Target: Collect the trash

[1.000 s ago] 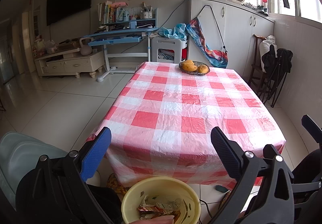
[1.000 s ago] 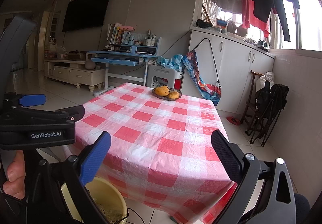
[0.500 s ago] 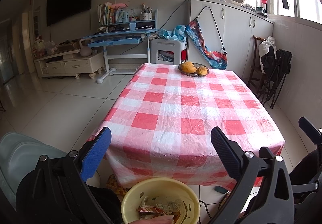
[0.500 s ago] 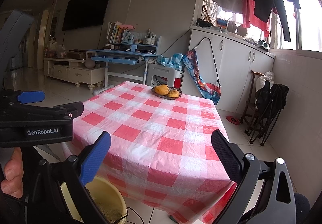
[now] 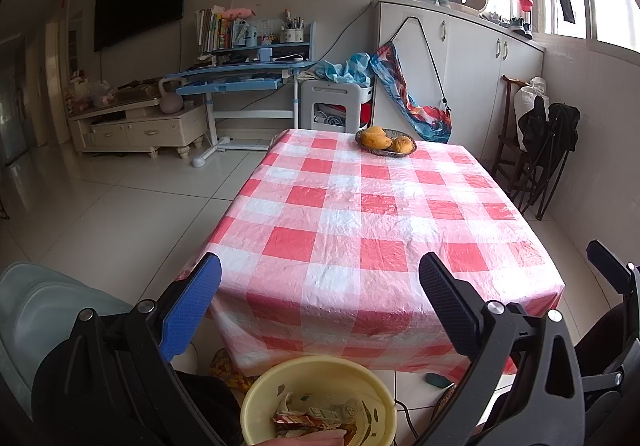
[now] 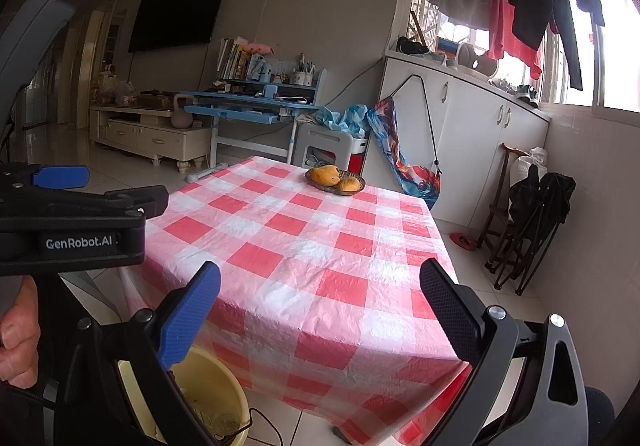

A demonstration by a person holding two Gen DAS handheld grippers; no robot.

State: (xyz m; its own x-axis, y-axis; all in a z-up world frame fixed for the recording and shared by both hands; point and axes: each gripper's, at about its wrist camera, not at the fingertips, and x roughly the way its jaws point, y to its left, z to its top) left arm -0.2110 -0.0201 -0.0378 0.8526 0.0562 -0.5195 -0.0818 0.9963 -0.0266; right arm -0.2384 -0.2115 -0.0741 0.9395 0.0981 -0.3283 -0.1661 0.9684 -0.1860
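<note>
Left gripper (image 5: pixel 320 298) and right gripper (image 6: pixel 320 302): fingers spread wide, holding nothing. Trash (image 5: pixel 316 420) lies in yellow bin (image 5: pixel 256 398) on floor below checked bench (image 5: pixel 360 226) edge

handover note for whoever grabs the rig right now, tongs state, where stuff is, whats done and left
Left tongs: open, empty, held over the near table edge.
Right tongs: open, empty, beside the left.
Yellow bin: on the floor below the near table edge, wrappers already inside.
Checkered table: holds only a fruit bowl; no loose trash visible on it.
Done: table trash looks binned.
Left: check the floor; a small dark item lies under the table, unclear if trash.
</note>
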